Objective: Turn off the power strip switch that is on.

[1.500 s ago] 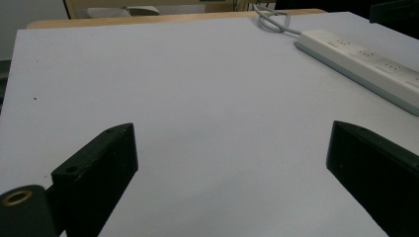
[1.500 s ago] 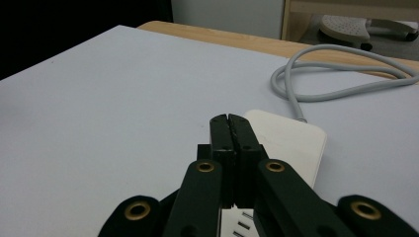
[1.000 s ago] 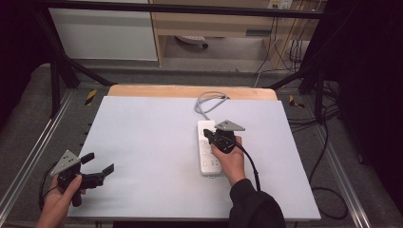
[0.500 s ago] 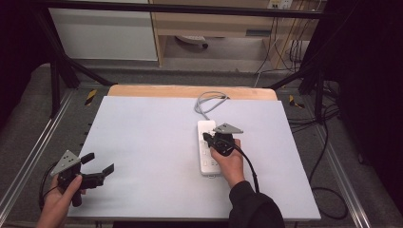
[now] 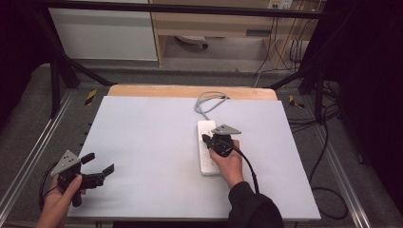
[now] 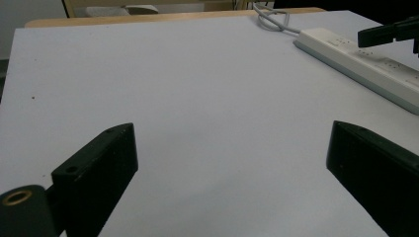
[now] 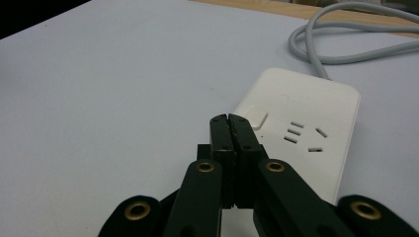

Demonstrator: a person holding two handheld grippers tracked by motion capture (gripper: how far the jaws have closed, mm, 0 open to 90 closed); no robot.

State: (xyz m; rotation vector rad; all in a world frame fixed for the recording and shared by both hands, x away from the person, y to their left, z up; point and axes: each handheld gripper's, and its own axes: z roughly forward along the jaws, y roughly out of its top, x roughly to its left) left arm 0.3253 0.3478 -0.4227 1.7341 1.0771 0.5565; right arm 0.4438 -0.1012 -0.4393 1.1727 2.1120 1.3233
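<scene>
While the white power strip (image 5: 207, 147) is lying lengthwise right of centre on the pale table (image 5: 142, 142), with its grey cable (image 5: 209, 100) looping off toward the far wooden edge, the right gripper (image 5: 207, 140) is being held over its far half with the jaws pressed together and nothing between them. Judged from the right gripper view, the closed tips (image 7: 230, 122) are being aimed at the rocker switch (image 7: 255, 116) at the cable end of the strip, so the step in hand is probably a press on that switch. For this to be done well, the tips are best being brought straight down on the raised half of the switch, square to the strip and clear of the socket holes (image 7: 301, 136) beside it, with pressure kept gentle so that the light body is not being tipped or pushed along the smooth top. The left gripper (image 5: 97, 170) is being held near the table's front left corner, well apart from the strip, with its jaws spread wide and empty. Whether the tips are already touching the switch cannot be told, since the gap beneath them is being hidden by the jaws themselves. The near end of the strip is being covered by the right hand (image 5: 228, 161) in the high view, and the switch's position is too small to read there.
</scene>
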